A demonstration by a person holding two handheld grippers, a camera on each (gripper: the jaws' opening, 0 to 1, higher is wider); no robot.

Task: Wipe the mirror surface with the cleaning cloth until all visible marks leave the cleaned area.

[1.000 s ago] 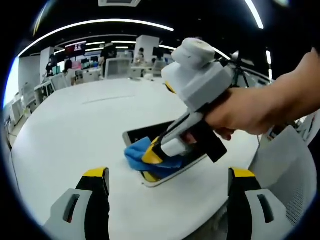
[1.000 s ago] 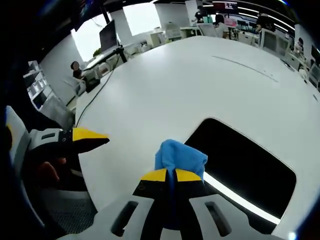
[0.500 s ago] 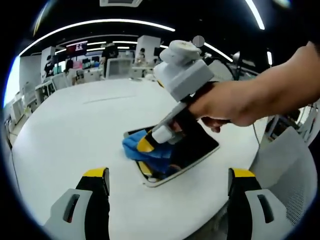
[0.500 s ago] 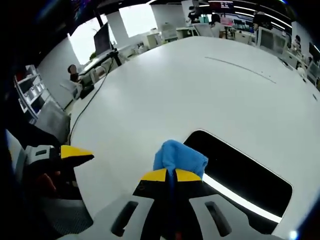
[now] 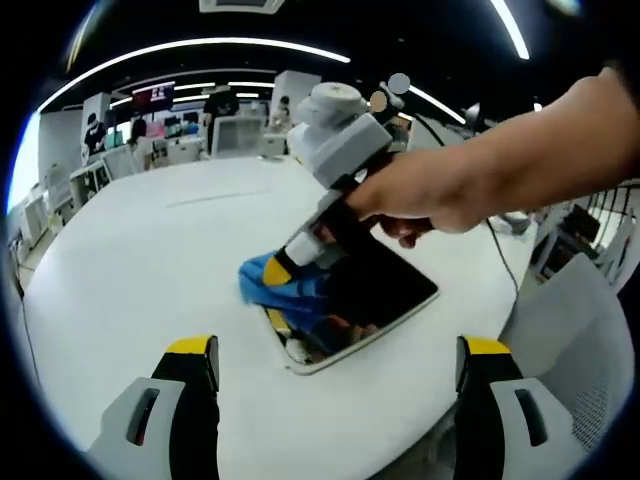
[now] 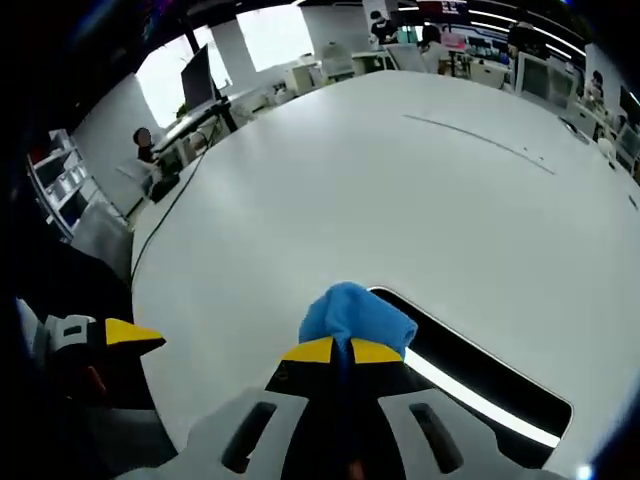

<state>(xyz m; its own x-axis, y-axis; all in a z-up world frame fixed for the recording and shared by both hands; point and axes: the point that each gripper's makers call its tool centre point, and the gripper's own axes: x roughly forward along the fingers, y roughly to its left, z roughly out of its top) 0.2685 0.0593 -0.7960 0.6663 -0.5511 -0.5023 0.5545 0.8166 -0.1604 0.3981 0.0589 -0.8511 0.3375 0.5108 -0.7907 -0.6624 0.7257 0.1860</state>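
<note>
Right gripper (image 6: 340, 351) pinching jaws together on blue cloth (image 6: 345, 315); hand (image 5: 440, 195) gripping it. Left gripper (image 5: 335, 350) hovering, jaws spread wide.

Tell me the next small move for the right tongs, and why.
Probably drag the blue cloth back across the mirror toward its other end. The right tongs are shut on the cloth at one end of the mirror, leaving most of the dark glass uncovered. The left tongs hang open, apart.

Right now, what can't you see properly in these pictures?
- Marks on the mirror: too small and glare-covered in the left gripper view.
- Mirror's corner under the blue cloth: hidden in both views.
- Mirror's far end: cut off by the right gripper view's edge.
- Distant desks: blurred.
</note>
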